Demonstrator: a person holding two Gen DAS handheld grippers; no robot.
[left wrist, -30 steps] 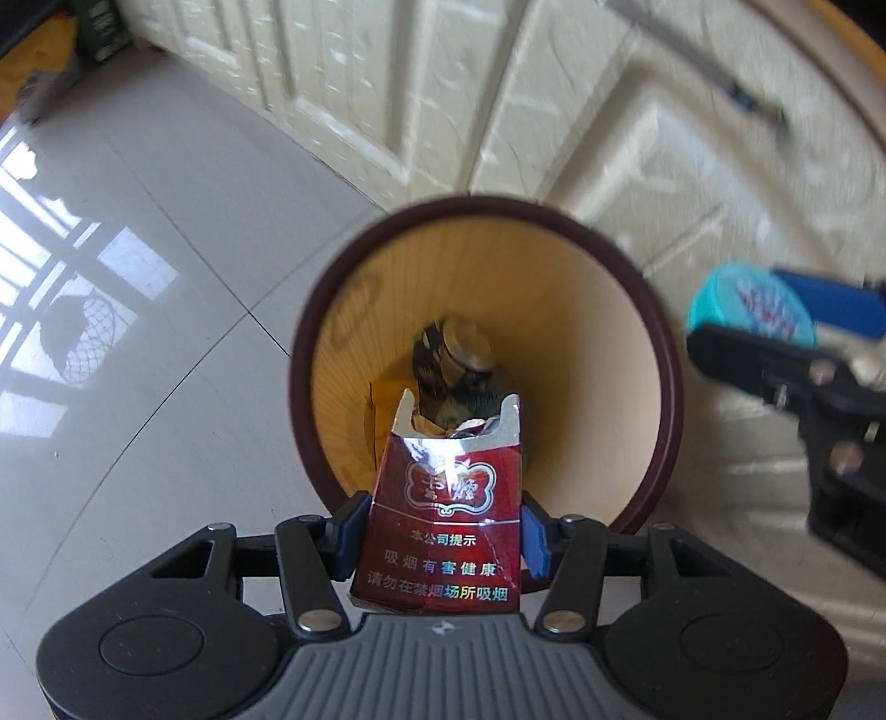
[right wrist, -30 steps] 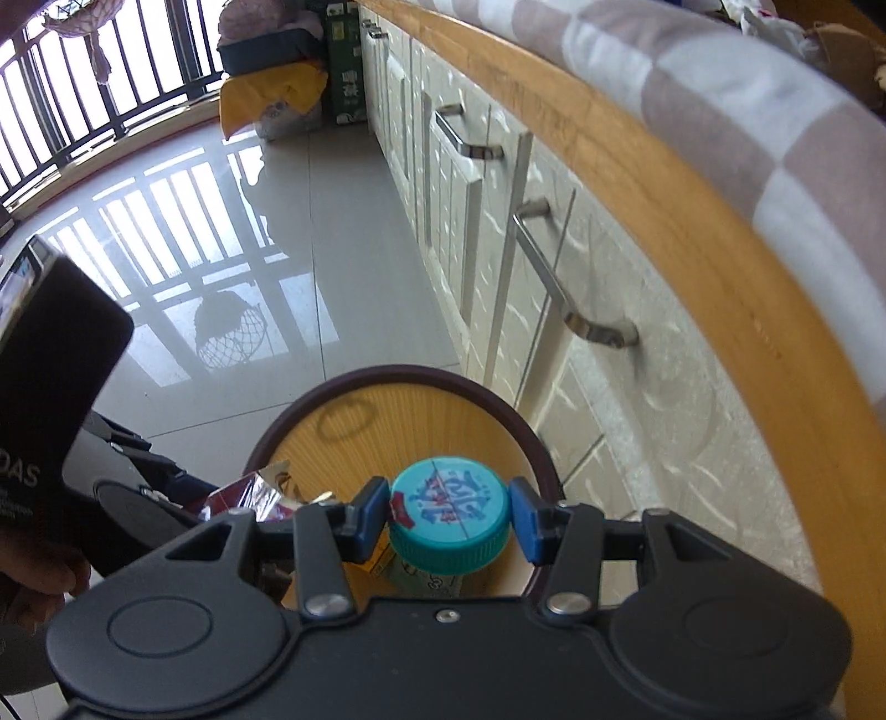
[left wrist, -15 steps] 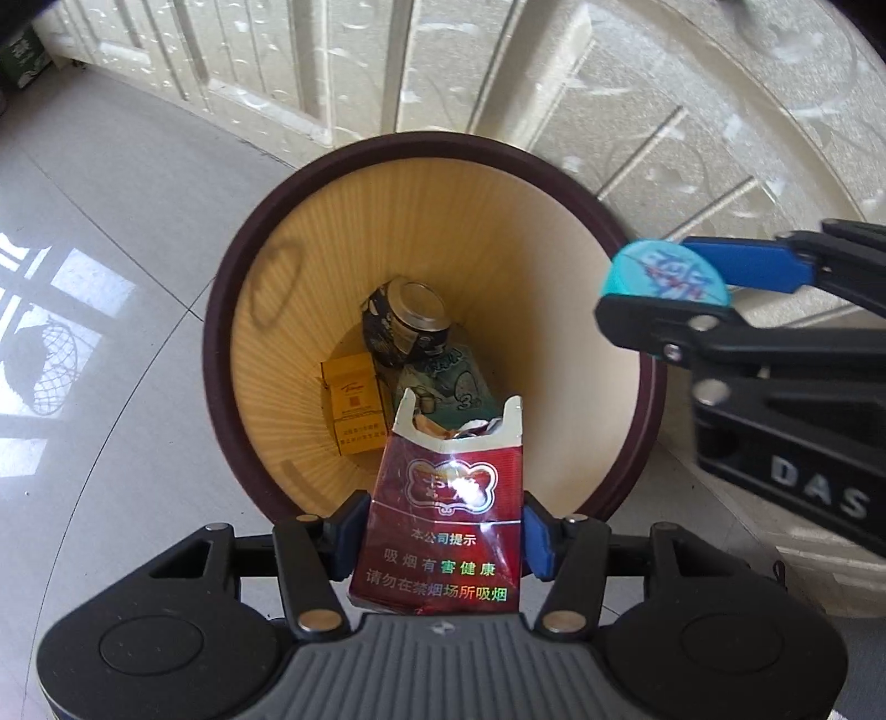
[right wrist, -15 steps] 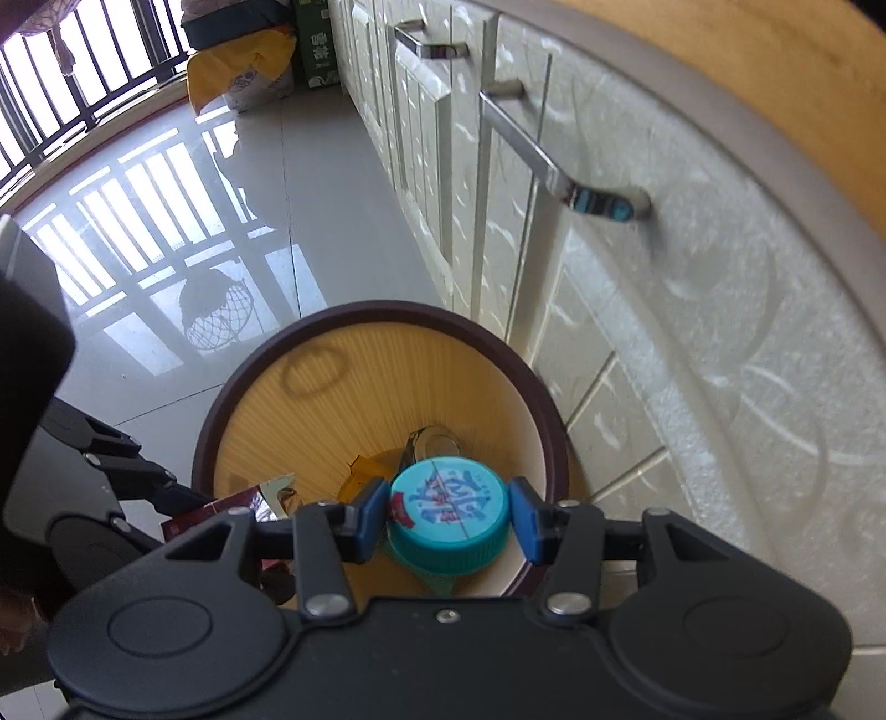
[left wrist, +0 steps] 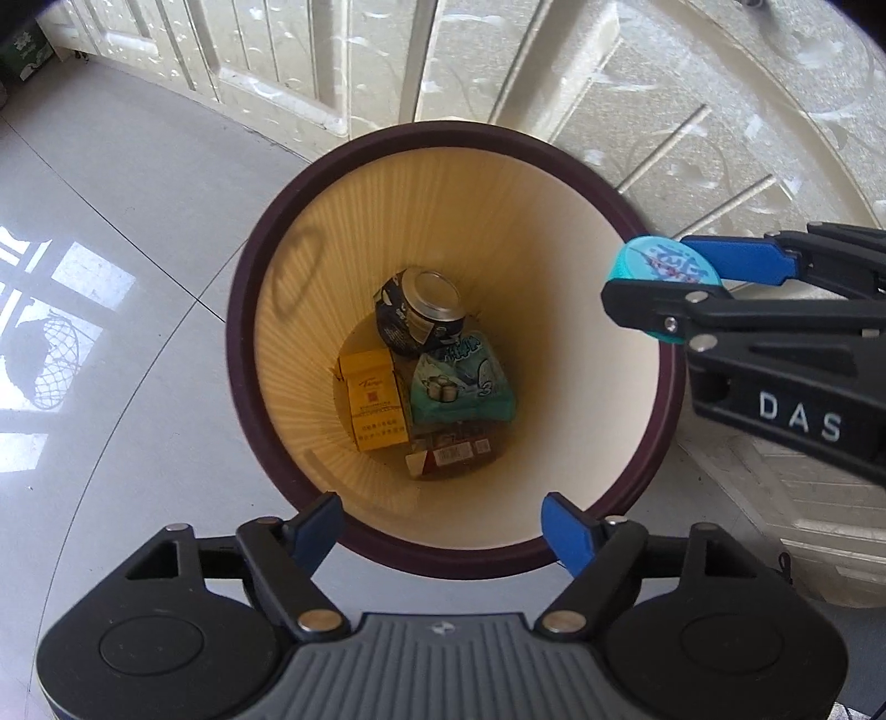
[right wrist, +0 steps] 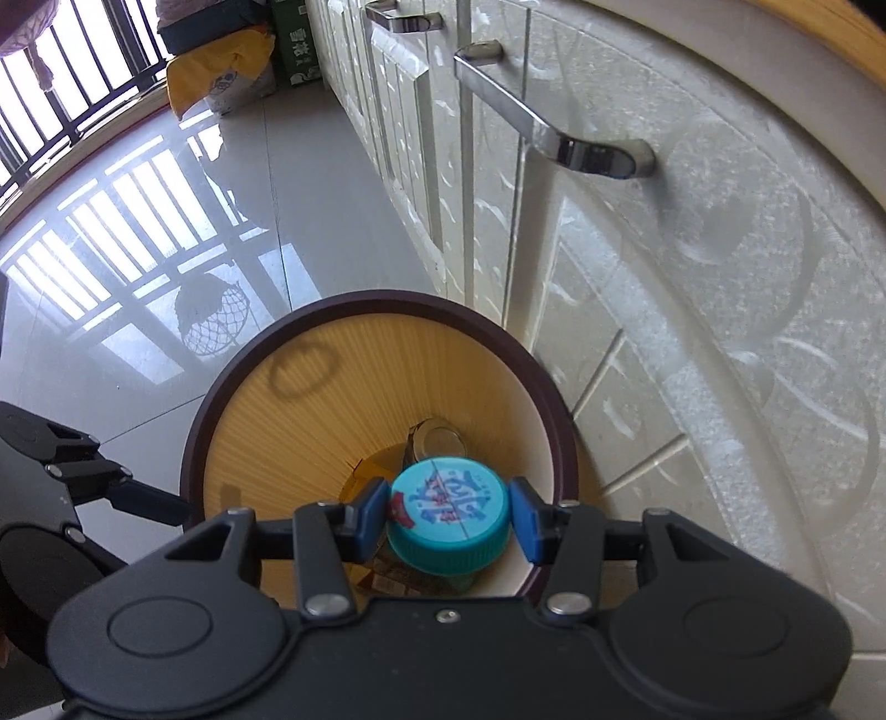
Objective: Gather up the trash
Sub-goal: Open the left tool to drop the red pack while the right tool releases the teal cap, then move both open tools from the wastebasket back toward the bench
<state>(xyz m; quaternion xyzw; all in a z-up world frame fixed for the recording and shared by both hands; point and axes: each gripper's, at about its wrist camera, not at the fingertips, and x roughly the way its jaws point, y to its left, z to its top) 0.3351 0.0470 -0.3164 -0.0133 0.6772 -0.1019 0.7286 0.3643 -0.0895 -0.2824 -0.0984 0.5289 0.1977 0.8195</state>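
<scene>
The floor (right wrist: 310, 183) is smooth grey tile, and it is so shiny that the bright window bars show in it. A row of cream cupboards (right wrist: 637, 232) with silver handles (right wrist: 548, 133) runs along the right under a wooden top (right wrist: 830, 33). Black railings (right wrist: 66, 94) stand far back with a yellow bag (right wrist: 221, 77) near them.

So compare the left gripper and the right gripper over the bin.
The left gripper has nothing between its jaws, which are opening; the right gripper is shut on a teal-capped container. The left looks straight down into the bin; the right is tilted. Both have blue pads.
</scene>
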